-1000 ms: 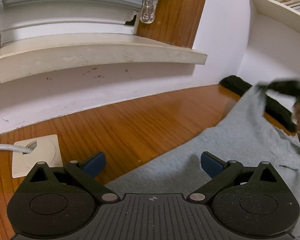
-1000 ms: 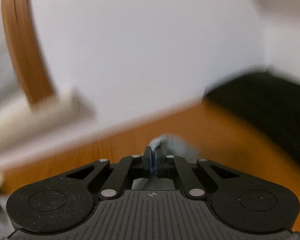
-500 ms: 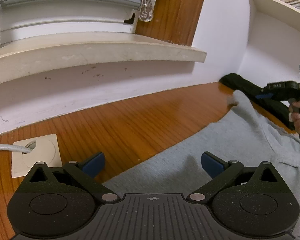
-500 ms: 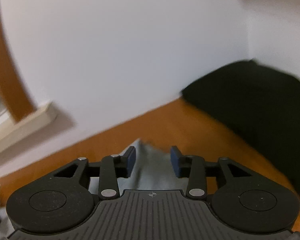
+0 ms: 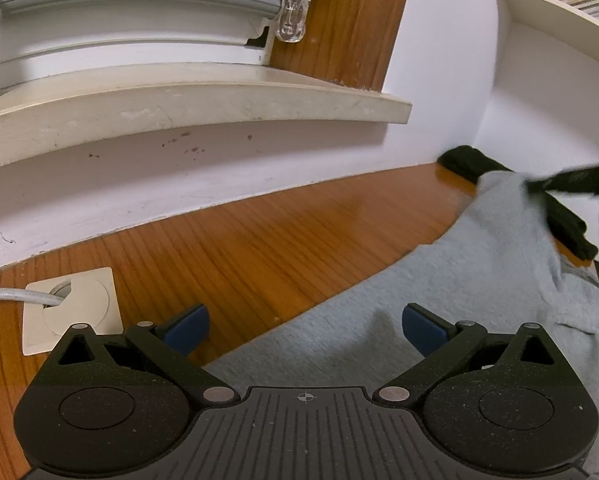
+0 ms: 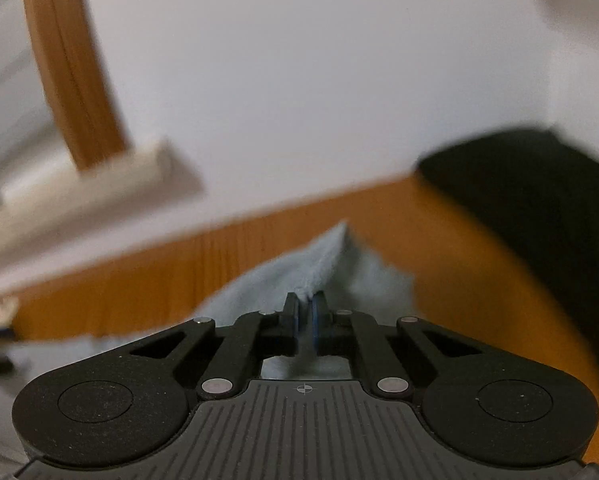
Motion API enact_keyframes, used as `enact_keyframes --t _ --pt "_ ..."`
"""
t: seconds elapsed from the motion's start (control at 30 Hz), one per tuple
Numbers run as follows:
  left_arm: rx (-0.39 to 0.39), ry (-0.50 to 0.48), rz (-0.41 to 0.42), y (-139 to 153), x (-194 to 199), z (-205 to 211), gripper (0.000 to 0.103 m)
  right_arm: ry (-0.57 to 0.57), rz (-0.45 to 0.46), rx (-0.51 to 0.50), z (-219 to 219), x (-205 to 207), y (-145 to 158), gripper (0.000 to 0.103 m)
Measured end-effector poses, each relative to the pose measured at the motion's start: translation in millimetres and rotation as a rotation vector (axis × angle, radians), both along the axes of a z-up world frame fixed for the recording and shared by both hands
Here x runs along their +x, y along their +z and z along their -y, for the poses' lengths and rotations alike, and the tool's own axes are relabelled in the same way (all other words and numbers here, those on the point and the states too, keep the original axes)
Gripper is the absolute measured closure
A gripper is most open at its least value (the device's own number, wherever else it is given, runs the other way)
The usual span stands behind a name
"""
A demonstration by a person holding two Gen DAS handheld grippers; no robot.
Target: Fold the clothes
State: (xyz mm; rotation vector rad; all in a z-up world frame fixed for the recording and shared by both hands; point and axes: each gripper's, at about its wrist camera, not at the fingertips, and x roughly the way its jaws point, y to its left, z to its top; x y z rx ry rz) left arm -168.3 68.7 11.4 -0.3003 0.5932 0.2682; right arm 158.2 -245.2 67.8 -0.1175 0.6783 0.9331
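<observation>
The grey garment (image 5: 439,308) lay spread on the wooden tabletop (image 5: 259,240), its near edge passing between and ahead of the left gripper (image 5: 305,326), whose jaws stood wide apart with nothing pinched; one blue pad was over bare wood, the other over cloth. A far corner of the garment was raised off the tabletop and drawn into a peak, where it was held by the right gripper (image 6: 305,314). Those jaws had just been closing, and a thin fold of the grey cloth was pinched between the blue pads (image 6: 318,312), with the rest of the corner fanning out ahead of them. Beyond and to the right of that grip a black garment (image 6: 539,208) lay against the wall.

The step in hand was judged to be the lifting of that corner for a fold. It would be done well if the pinch were kept firm and deep enough that the cloth could not slip, and if the corner were carried low and steadily across the garment. The left jaws could be lowered onto the near edge so that the body was not dragged along, and the black garment should be kept clear.
</observation>
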Motion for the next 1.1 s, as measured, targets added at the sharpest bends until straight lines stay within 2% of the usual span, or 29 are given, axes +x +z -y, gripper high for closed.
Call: enact_keyframes --t 0.03,0.1,0.13,0.17,0.2,0.3,0.43,0.57,0.67,0.7,0.73,0.8,0.83,0.93,1.0,1.1 --pt "0.001 0.0 -0.001 0 0 0 0.0 -0.002 -0.002 0.01 10 3 12 0.097" --pt "0.001 0.0 -0.001 0 0 0 0.0 0.007 -0.061 -0.02 17 14 18 0.094" --pt "0.001 0.0 -0.002 0 1 0 0.0 0.019 -0.081 -0.093 12 19 12 0.089" --pt "0.002 0.001 -0.002 0 0 0 0.0 0.015 -0.068 -0.168 7 21 5 0.088" --pt "0.002 0.001 -0.003 0 0 0 0.0 -0.014 -0.044 -0.204 5 23 0 0.083" --pt "-0.003 0.003 -0.002 0 0 -1 0.0 -0.033 -0.089 -0.107 4 38 -5 0.063" --pt "-0.003 0.005 -0.003 1 0 -1 0.0 -0.039 -0.102 -0.064 -18 52 -19 0.062" --pt "-0.001 0.009 -0.003 1 -1 0 0.0 -0.029 -0.122 -0.086 -47 61 -37 0.056" --pt "0.002 0.013 -0.004 2 -1 0 0.0 0.006 -0.137 -0.042 -52 60 -43 0.06" --pt "0.003 0.015 -0.005 2 -1 0 0.0 0.009 -0.132 -0.028 -53 61 -41 0.088" --pt "0.004 0.016 -0.005 2 -1 0 0.0 0.007 -0.119 -0.013 -54 61 -40 0.1" --pt "0.005 0.017 -0.008 2 -1 0 0.0 -0.1 -0.022 0.031 -47 60 -30 0.1" --pt "0.006 0.017 -0.01 2 -1 0 0.0 -0.144 -0.03 0.065 -43 64 -29 0.1" --pt "0.006 0.016 -0.013 2 0 0 0.0 -0.205 -0.052 -0.016 -50 74 -43 0.101" --pt "0.005 0.017 -0.013 2 0 0 0.0 -0.22 -0.055 -0.063 -52 79 -53 0.095" --pt "0.006 0.016 -0.015 2 1 0 0.0 -0.247 -0.059 0.033 -35 83 -47 0.094"
